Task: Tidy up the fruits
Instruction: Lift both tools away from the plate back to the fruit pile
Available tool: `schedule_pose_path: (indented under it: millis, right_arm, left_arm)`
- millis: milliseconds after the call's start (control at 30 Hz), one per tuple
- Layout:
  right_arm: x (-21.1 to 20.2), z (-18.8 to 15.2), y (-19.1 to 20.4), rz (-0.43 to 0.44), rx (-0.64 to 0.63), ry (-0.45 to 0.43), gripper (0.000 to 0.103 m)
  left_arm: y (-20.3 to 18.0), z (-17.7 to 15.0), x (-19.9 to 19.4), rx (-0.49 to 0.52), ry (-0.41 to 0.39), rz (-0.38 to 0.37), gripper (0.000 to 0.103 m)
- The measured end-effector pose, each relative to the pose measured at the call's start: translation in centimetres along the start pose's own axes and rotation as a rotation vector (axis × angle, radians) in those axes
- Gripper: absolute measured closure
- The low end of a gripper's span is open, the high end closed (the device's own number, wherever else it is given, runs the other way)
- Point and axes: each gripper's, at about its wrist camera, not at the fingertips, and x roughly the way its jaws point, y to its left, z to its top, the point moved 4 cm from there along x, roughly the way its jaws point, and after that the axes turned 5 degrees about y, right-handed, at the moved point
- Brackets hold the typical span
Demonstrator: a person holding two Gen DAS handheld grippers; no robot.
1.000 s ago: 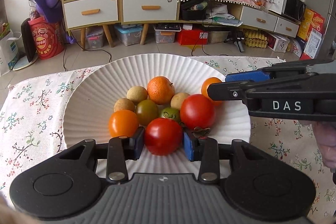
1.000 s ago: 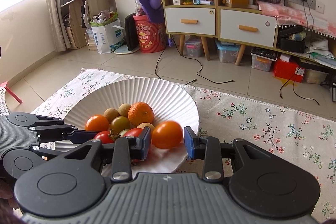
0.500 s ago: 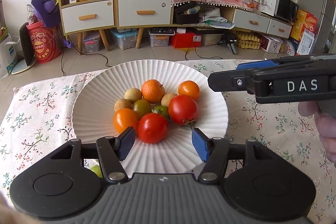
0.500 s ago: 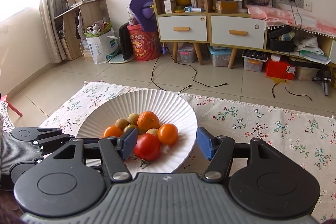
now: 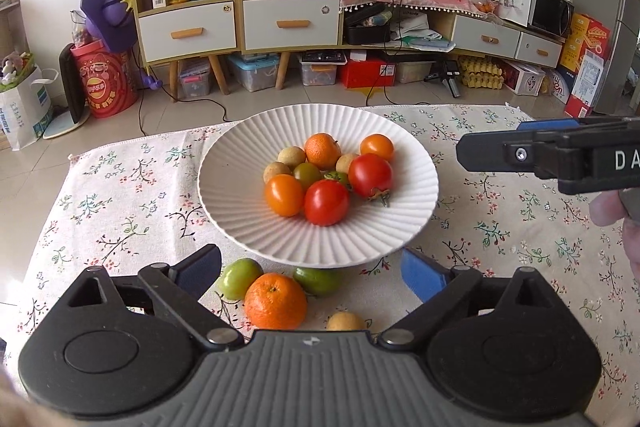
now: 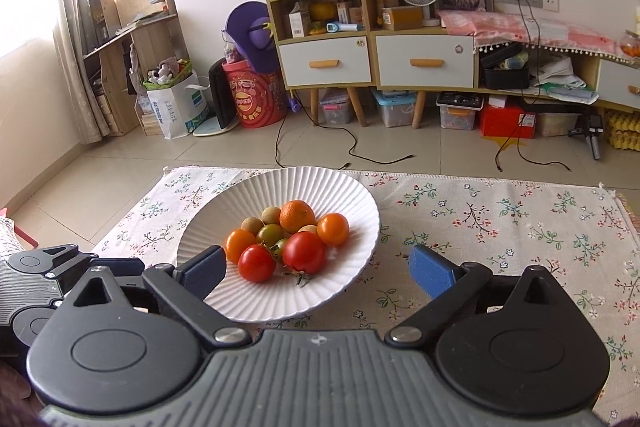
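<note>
A white ribbed plate (image 5: 248,163) (image 6: 352,203) on the floral cloth holds several fruits: red tomatoes (image 5: 326,202) (image 6: 304,252), orange ones, a mandarin and small brown and green fruits. In the left wrist view, a mandarin (image 5: 275,301), two green fruits (image 5: 239,278) and a small yellow fruit (image 5: 345,321) lie on the cloth in front of the plate. My left gripper (image 5: 310,273) is open and empty above these loose fruits. My right gripper (image 6: 316,269) is open and empty over the plate's near edge; it shows from the side in the left wrist view (image 5: 552,157).
The floral cloth (image 6: 500,223) covers the table; its far edge runs just behind the plate. Beyond it are tiled floor, cabinets (image 5: 240,19) and storage boxes. The left gripper's body shows at the lower left of the right wrist view (image 6: 44,283).
Both grippers let go of their fruits, a red tomato and an orange one, on the plate, opened wide and pulled back. Loose fruits in front of the plate have come into view.
</note>
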Motion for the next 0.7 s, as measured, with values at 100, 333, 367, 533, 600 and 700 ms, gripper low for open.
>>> schedule_pose_path:
  millis: [100, 333, 367, 533, 600, 700]
  right_arm:
    - [0.0, -0.5, 0.7, -0.003, -0.001, 0.001, 0.001]
    - [0.9, -3.7, 2.1, -0.010, -0.035, 0.052, 0.001]
    - [1.2, -4.3, 2.2, -0.014, -0.043, 0.068, 0.001]
    - [2.4, -6.5, 2.5, -0.038, -0.098, 0.122, 0.001]
    - [2.8, -6.9, 2.5, -0.040, -0.112, 0.138, 0.002]
    - [3.1, -7.4, 2.7, -0.036, -0.121, 0.151, 0.002]
  left_arm:
    - [0.7, -0.5, -0.3, -0.014, 0.001, 0.008, 0.007]
    - [2.4, -2.9, -0.1, -0.006, 0.030, 0.009, 0.007]
    - [2.7, -3.2, 0.1, -0.003, 0.039, 0.013, 0.007]
    - [3.8, -4.7, 0.9, 0.018, 0.063, 0.026, 0.007]
    - [4.2, -5.2, 1.3, 0.017, 0.072, 0.032, 0.007]
    - [4.6, -5.7, 1.8, 0.001, 0.081, 0.023, 0.007]
